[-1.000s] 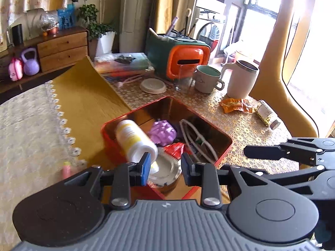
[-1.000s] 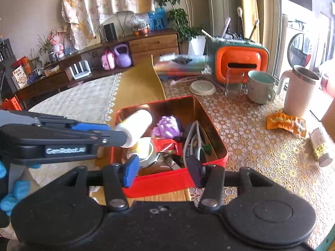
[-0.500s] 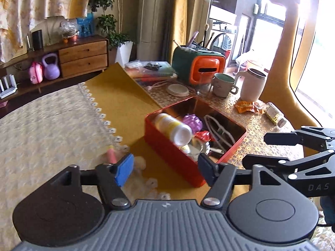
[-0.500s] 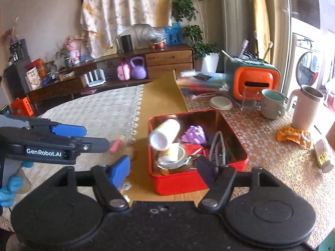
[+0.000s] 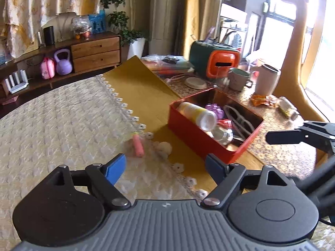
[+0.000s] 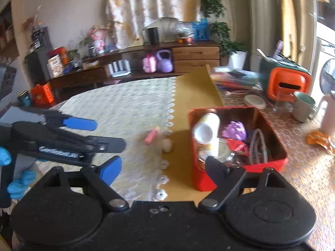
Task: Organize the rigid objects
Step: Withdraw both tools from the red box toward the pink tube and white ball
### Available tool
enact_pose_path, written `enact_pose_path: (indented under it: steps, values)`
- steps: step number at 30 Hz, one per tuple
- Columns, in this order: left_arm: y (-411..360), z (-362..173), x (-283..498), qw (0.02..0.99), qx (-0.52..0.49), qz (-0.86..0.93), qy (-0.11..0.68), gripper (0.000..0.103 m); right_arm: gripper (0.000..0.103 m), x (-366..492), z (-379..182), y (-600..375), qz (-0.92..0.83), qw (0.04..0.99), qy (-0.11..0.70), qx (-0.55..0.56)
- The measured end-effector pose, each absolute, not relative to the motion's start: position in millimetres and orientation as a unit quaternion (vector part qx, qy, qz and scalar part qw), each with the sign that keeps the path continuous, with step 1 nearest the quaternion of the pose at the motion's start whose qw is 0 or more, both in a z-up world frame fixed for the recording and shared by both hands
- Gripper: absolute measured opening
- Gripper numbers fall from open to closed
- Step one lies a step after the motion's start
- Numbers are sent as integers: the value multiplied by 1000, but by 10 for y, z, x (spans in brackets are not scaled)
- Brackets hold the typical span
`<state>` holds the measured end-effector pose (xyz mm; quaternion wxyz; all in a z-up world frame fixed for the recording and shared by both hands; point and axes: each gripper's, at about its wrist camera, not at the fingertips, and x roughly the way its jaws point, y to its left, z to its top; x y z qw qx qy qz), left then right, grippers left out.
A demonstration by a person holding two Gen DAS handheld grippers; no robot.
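A red tin box (image 5: 188,123) (image 6: 270,164) sits on the table. Inside lie a white-and-yellow bottle (image 5: 196,113) (image 6: 206,128), a purple toy (image 5: 213,109) (image 6: 234,128), a white cable (image 5: 238,119), a metal lid (image 5: 223,135) and a red wrapper. A small pink object (image 5: 138,145) (image 6: 150,137) lies on the lace cloth left of the box. My left gripper (image 5: 165,168) is open and empty, just short of the pink object. My right gripper (image 6: 162,166) is open and empty, near the box's front left corner.
Behind the box stand an orange-and-green case (image 5: 213,64), a green mug (image 5: 238,79), a white jug (image 5: 267,79), a round coaster (image 5: 195,82) and stacked books. An orange wrapper (image 5: 262,101) and a small jar (image 5: 289,107) lie right. A yellow mat (image 5: 142,92) lies under the box.
My left gripper let go of the bottle, which now lies in the box, opened wide and drew back to the left. My right gripper also pulled back and turned left.
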<state>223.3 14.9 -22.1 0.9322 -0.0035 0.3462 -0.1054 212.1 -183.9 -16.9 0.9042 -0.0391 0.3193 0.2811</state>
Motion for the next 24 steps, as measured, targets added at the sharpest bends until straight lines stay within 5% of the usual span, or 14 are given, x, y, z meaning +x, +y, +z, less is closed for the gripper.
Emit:
enact_pose_path:
  steps: [3,15,24]
  values:
    - [253,-280,2336,935,-7,-81,346,85,102,2166,-220,-1678,275,908,310,-71]
    - [576,-630,3014,923,-40,-46,380,85,103,2613,-475,-1282,303,882,349,-90]
    - [488,-908,3401,915,-34,-52,399,85,88,2903,-688,-1054,292,873,378,-102]
